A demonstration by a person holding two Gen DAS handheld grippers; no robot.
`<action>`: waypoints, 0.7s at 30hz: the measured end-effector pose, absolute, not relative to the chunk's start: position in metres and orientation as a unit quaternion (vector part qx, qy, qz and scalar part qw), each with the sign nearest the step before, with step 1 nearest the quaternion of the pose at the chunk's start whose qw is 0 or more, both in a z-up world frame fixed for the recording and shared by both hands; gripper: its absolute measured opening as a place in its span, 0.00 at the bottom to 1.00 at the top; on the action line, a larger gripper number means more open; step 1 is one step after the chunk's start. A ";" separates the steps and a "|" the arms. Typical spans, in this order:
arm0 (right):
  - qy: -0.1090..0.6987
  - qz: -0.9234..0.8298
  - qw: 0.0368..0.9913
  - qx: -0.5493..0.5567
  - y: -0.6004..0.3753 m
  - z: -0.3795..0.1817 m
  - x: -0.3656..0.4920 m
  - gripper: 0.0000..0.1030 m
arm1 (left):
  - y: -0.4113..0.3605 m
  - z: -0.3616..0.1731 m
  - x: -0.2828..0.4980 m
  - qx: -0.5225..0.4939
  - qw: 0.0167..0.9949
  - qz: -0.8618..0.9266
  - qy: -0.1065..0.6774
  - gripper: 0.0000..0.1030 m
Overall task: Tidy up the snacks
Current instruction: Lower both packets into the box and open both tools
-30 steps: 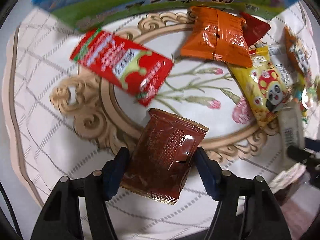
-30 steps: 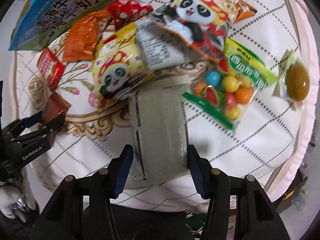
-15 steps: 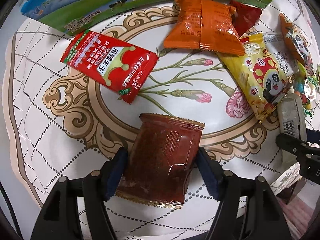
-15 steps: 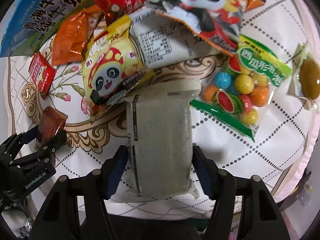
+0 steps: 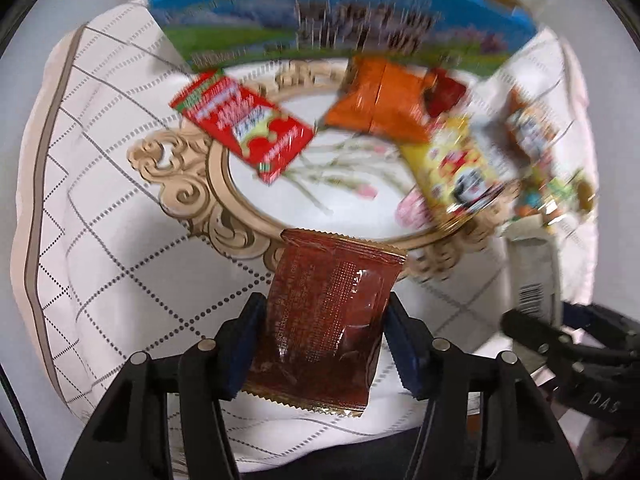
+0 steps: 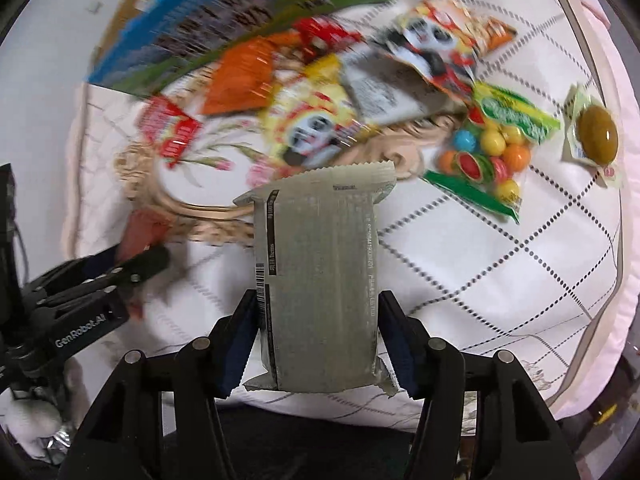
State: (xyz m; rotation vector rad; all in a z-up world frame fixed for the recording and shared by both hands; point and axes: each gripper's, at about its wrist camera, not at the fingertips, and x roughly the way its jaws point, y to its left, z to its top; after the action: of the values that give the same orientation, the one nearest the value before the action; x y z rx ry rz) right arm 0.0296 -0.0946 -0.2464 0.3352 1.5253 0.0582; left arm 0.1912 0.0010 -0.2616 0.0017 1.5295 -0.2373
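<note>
On the worktop: a white quilted cloth [image 6: 500, 264] with a gold-framed flower print carries the scattered snacks
Far left: a small red packet [image 5: 244, 130] lies flat on the print, near the blue-and-green milk carton [image 5: 340, 32] at the far edge
Left hand-held gripper [image 5: 324, 340]: closed on a dark brown sachet [image 5: 326, 320], one pad on each long edge, the sachet's far end reaching the gold frame
Centre: an orange pouch [image 5: 380, 104] and a yellow panda bag [image 6: 312, 132] lie touching, blurred by camera motion
Right hand-held gripper [image 6: 318, 340]: clamped on a grey-green foil pack [image 6: 320, 276], which stands up between the pads above the cloth
Right side: a bag of coloured gum balls [image 6: 488, 152] and, well apart, a single wrapped olive-coloured sweet [image 6: 596, 138]
Step in hand: both picks look complete, each item apparently being carried off the pile
Next move: probably a transfer to wherever the sorted snacks go; no bin or tray shows, so the destination cannot be told, and the thin sachet needs a steady squeeze to avoid slipping
</note>
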 end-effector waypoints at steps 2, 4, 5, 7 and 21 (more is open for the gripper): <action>0.671 0.039 0.723 0.160 -0.097 -0.229 0.050 0.60 | 0.004 -0.243 0.199 -0.015 0.726 -0.112 0.679 0.54; 0.653 0.050 0.737 0.170 -0.098 -0.212 0.079 0.60 | 0.002 -0.220 0.212 -0.030 0.735 -0.123 0.666 0.54; 0.642 0.055 0.745 0.174 -0.097 -0.199 0.087 0.60 | 0.011 -0.211 0.225 -0.038 0.739 -0.127 0.660 0.54; 0.623 0.062 0.760 0.178 -0.099 -0.179 0.108 0.60 | 0.020 -0.190 0.247 -0.048 0.749 -0.135 0.647 0.54; 0.575 -0.008 0.810 0.118 -0.120 -0.142 0.281 0.60 | 0.036 -0.154 0.427 -0.037 0.784 -0.082 0.615 0.54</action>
State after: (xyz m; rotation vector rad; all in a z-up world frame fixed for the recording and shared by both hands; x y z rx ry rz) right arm 0.2812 -0.1201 -0.1418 0.2514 1.2287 -0.0167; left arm 0.4266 0.0365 -0.1537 -0.0805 1.3265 -0.1760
